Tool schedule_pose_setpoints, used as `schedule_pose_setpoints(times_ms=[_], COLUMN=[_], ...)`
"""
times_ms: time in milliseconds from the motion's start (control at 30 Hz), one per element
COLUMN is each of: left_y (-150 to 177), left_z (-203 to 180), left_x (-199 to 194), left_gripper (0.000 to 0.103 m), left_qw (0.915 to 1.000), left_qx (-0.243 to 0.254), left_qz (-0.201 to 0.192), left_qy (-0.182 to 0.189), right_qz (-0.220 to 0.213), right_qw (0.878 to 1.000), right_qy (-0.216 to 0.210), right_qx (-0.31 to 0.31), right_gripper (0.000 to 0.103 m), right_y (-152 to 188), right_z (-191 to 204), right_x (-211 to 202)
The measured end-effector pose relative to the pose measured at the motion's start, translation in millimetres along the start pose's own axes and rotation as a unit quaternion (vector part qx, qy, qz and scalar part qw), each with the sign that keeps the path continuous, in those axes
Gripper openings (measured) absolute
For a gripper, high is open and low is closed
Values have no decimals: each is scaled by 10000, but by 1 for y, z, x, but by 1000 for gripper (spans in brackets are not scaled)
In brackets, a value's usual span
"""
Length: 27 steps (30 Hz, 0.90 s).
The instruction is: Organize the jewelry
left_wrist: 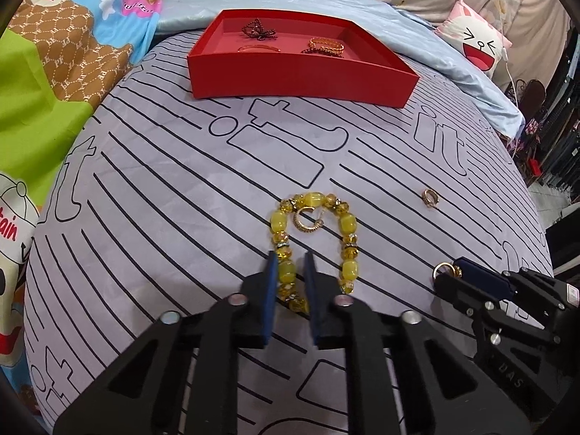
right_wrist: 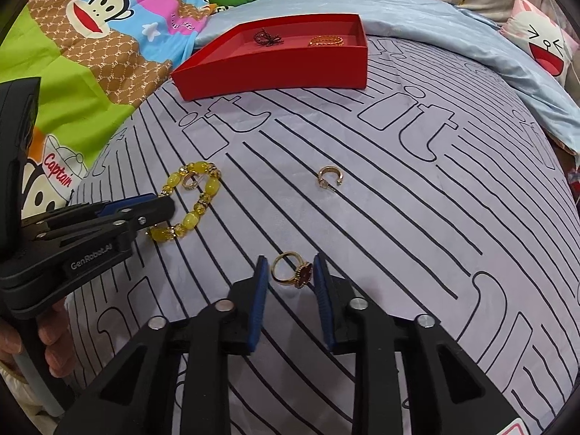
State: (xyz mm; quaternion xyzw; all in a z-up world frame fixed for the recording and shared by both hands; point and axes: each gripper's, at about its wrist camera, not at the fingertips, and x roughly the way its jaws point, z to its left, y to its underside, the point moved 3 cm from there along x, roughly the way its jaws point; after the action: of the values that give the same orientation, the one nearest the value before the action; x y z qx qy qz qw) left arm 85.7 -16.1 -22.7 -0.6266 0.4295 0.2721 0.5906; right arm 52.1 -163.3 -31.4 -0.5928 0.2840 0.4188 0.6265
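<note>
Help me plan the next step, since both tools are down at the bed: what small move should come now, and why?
Probably close the left tool on the yellow bead bracelet: one side of the strand already lies between its open fingers. The right tool likewise straddles the gold ring with the red stone, so it could close too. Both then go to the red tray.

Left claw (left_wrist: 290,272) and right claw (right_wrist: 290,275) both parted, low, pointing forward

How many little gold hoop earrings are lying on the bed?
2. One hoop earring lies inside the loop of the yellow bead bracelet; the other earring sits alone on the striped sheet. Others may be hidden.
</note>
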Motion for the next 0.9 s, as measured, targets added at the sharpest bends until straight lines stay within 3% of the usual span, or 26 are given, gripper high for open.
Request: schedule_pose_setpoints(times_ms=[167,700,900], left_y=[3,11,17], left_z=[-1,2,10], left_x=[-1,-22,-15], left_gripper=[9,9,9], left_qw=[10000,9981,9986], left_qx=[-25,-207,-225], left_qz=[13,70,222], left_qy=[76,579,414], right_qz=[26,78,97], right_qw=[9999,9995,9994], right_qy=[-36,-165,-170], right_qx=[93,273,287], right_gripper=[12,11,11], right_y=[0,-2,-2], right_z=[-5,-11,-11], right_x=[0,-5,-3])
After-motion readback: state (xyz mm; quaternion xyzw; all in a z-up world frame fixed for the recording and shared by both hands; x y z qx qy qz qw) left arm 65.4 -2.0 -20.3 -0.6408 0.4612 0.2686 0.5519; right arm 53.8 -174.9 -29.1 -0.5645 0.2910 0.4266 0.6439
